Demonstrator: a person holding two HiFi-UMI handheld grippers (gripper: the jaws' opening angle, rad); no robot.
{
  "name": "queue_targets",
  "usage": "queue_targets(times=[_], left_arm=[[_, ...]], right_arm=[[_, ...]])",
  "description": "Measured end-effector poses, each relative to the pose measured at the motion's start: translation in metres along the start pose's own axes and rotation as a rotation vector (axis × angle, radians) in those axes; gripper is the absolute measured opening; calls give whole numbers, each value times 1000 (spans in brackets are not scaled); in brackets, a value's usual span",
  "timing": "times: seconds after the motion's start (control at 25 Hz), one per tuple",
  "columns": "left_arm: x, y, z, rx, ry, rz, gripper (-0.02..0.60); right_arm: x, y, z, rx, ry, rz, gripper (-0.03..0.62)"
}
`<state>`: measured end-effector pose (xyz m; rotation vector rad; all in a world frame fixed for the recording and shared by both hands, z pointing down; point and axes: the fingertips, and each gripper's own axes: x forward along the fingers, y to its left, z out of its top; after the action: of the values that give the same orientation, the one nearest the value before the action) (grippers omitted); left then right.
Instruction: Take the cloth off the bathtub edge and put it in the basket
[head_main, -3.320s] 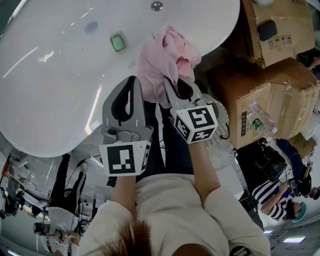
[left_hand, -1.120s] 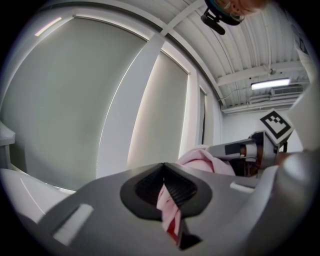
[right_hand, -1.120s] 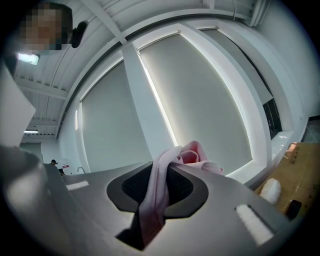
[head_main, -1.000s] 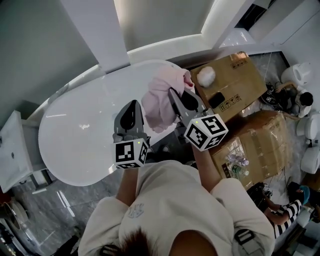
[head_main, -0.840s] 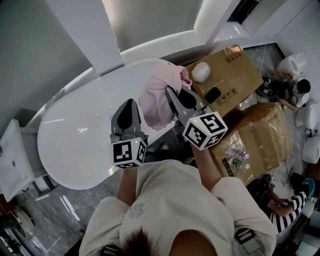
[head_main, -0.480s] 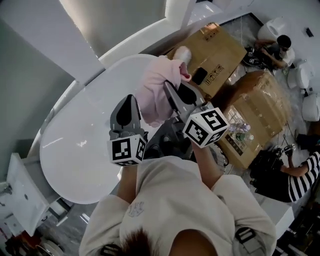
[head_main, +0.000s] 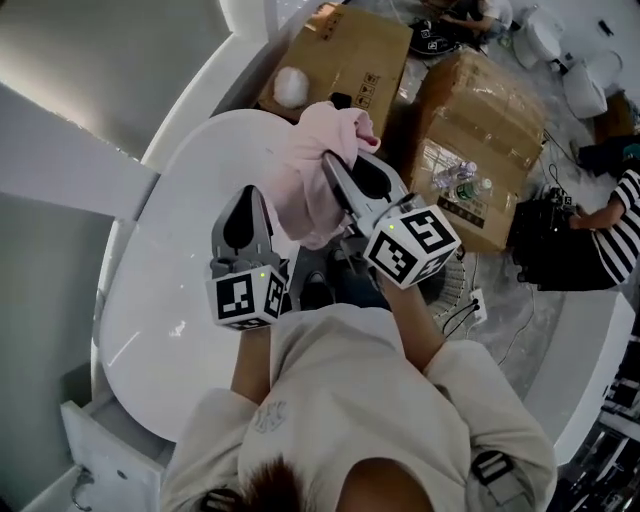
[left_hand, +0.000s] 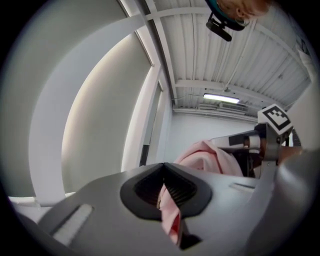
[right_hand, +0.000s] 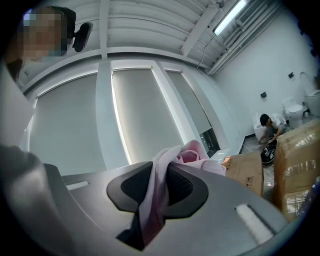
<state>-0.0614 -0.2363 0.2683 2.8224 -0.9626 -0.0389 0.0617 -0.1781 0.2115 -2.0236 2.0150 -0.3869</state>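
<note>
1. The pink cloth (head_main: 315, 160) hangs in the air at the upper middle of the head view, clear of the white bathtub (head_main: 170, 250) that fills the left of the frame. The left gripper (head_main: 247, 200) and the right gripper (head_main: 345, 180) carry it between them.
2. The left gripper view shows its jaws pressed together on only a thin fold of the cloth. That small bite is the likeliest to slip, especially if the two hands drift apart and pull the fabric taut.
3. The right gripper view shows its jaws clamped on a thicker bunch, with more cloth spilling over the top. If the left grip fails, the whole weight swings onto this side and the loose part may drop low.
4. I cannot pick out the basket for certain in any view. Carrying toward a target not in sight risks an early release, leaving the cloth on the floor or draped over a rim.
5. The right half of the head view is crowded with cardboard boxes (head_main: 490, 130), bottles (head_main: 455, 180) and floor cables (head_main: 470, 310). A trailing corner could catch on a box edge.
6. A person in a striped sleeve (head_main: 610, 230) sits at the right edge, so a wide swing that way could come too close.
</note>
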Motion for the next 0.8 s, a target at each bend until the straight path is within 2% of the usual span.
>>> queue_targets(times=[0.4, 0.8], left_arm=[[30, -85, -16, 7, 38, -237, 49], [37, -151, -25, 21, 61, -341, 49]], right_arm=[[-71, -51, 17, 11, -75, -197, 66], [-142, -91, 33, 8, -119, -326, 66]])
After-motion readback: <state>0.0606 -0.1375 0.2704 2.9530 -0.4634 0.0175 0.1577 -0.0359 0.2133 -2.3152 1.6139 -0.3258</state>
